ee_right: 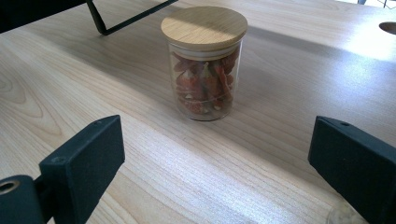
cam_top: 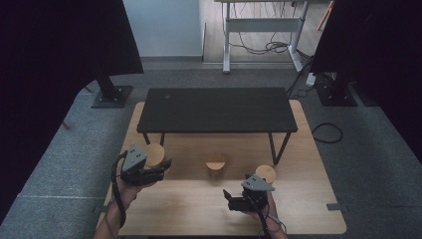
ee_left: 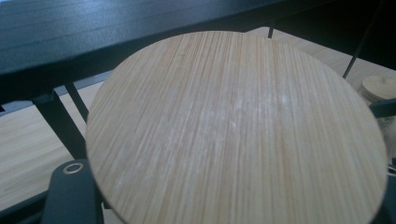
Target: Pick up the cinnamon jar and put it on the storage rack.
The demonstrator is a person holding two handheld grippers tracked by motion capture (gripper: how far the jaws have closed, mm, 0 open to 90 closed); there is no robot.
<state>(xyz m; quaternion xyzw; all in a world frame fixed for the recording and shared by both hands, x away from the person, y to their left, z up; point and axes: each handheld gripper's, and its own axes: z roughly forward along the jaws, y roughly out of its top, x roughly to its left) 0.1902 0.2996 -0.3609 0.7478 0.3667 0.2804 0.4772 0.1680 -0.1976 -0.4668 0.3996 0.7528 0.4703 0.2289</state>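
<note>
While the left gripper [cam_top: 158, 168] is clamped on a wooden-lidded jar [cam_top: 155, 155] and holding it up at the left end of the wooden table [cam_top: 308, 219], the right gripper [cam_top: 234, 201] sits with its jaws spread wide and nothing between them. In the left gripper view that jar's bamboo lid [ee_left: 233, 130] sits right up against the lens, tilted a bit, with the edge of the black shelf [ee_left: 116, 32] above it, so my guess is the jar is headed for the shelf top.

The relation that matters for the free hand: the middle jar [ee_right: 204, 60], glass with red dried stuff inside, stands upright dead ahead in the right gripper view, at 12 o'clock between the two black pads [ee_right: 88, 158], a little way off and not touching. From the high view it's the jar [cam_top: 216, 164] at about 11 o'clock from the right gripper, while a third jar [cam_top: 265, 174] stands just beside that gripper at roughly 1 o'clock, actually nearer. The jaws point at the middle one though, so I'd bet a straight push forward lines it up. Shelf [cam_top: 216, 109] runs 9 to 3, beyond all three jars.
</note>
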